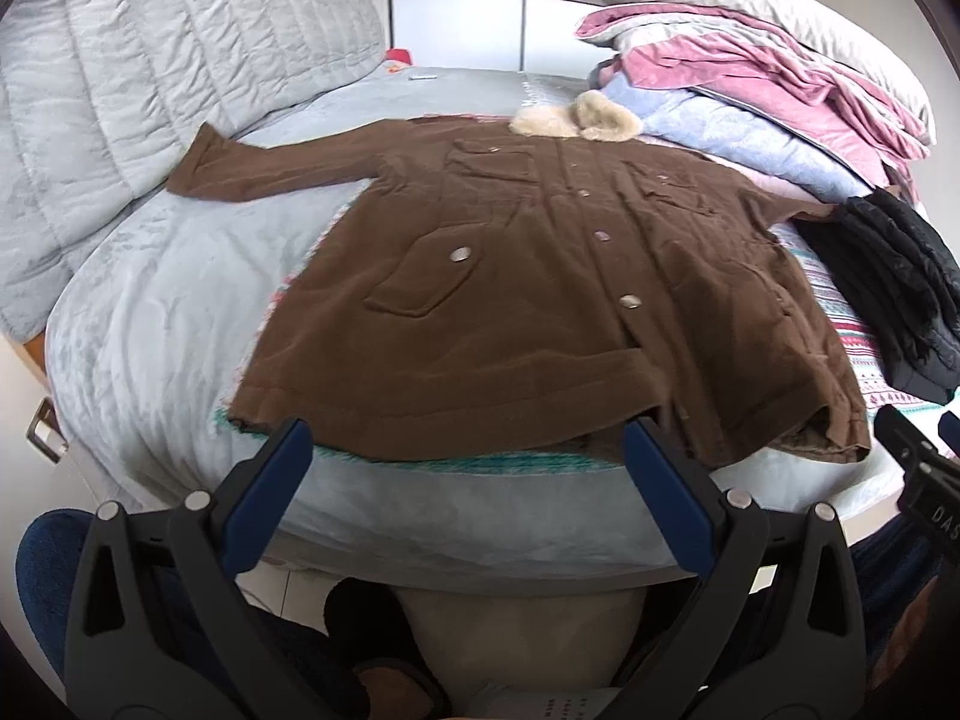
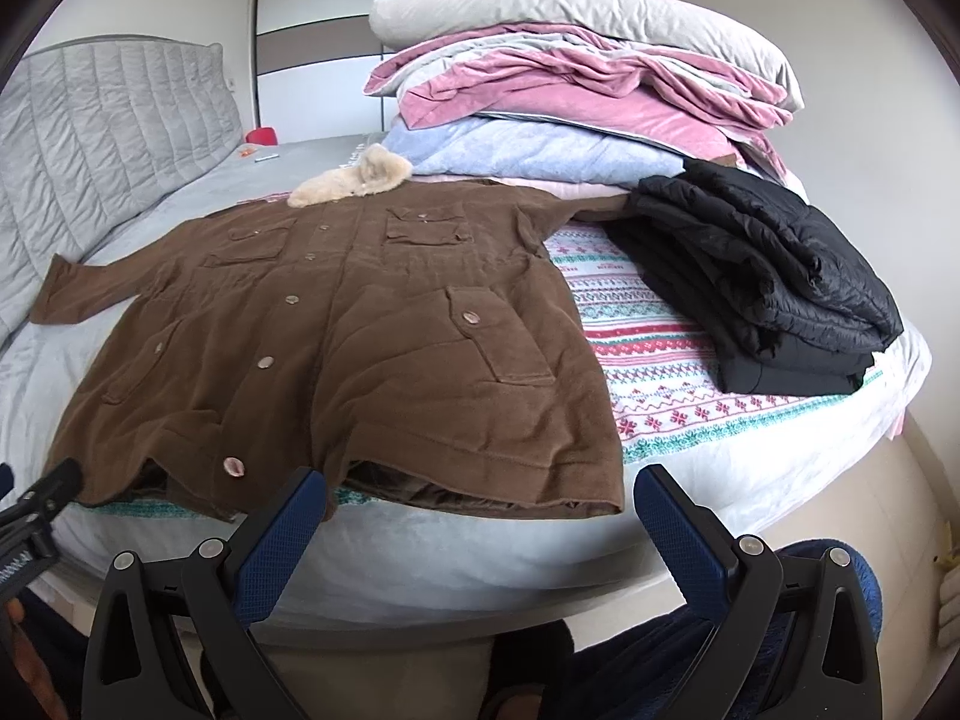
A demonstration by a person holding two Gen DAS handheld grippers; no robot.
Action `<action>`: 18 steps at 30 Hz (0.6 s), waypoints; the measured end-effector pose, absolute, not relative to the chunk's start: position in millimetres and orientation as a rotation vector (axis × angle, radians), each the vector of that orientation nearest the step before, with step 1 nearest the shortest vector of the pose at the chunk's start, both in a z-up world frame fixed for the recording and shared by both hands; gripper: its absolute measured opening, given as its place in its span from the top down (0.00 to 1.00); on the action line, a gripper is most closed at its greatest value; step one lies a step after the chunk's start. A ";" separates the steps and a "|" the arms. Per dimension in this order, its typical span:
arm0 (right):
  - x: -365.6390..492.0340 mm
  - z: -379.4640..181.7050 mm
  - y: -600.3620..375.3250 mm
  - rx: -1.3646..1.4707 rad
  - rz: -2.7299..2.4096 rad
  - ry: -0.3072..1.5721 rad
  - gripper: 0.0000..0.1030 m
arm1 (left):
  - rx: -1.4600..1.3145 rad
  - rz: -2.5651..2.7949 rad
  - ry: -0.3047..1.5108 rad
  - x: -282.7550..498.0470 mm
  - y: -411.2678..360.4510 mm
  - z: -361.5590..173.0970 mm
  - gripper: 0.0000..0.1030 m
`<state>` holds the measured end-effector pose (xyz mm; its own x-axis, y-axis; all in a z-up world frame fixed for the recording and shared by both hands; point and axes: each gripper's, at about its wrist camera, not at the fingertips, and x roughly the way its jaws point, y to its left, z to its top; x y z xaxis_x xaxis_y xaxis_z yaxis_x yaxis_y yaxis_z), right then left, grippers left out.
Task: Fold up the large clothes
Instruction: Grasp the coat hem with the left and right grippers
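Observation:
A large brown coat (image 1: 510, 300) with a beige fur collar (image 1: 576, 117) lies spread flat, front up and buttoned, on the bed; it also shows in the right wrist view (image 2: 336, 348). Its left sleeve (image 1: 264, 171) stretches out to the left. My left gripper (image 1: 468, 438) is open and empty, just short of the coat's hem. My right gripper (image 2: 480, 489) is open and empty, at the hem's right part. The right gripper's tip (image 1: 918, 450) shows at the right edge of the left wrist view.
A folded black puffer jacket (image 2: 762, 276) lies right of the coat on a patterned blanket (image 2: 666, 360). Behind it stands a stack of pink and blue bedding with a pillow (image 2: 576, 96). A grey quilted headboard (image 1: 120, 108) is at the left. The bed's front edge (image 1: 480, 540) is near me.

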<state>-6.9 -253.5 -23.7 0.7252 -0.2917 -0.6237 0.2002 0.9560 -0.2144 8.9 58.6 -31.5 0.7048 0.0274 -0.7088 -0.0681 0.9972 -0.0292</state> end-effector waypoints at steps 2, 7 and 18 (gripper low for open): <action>-6.7 -24.8 -255.2 -0.125 -0.276 0.710 0.00 | -0.060 0.065 0.788 8.1 68.1 -34.7 0.00; 1.1 -39.5 -263.0 -0.145 -0.239 0.728 0.00 | -0.075 0.102 0.811 8.7 100.7 -49.5 0.00; -4.8 -66.1 -378.2 0.062 -0.245 0.686 0.01 | -0.181 0.173 0.855 -0.5 179.2 -79.5 0.01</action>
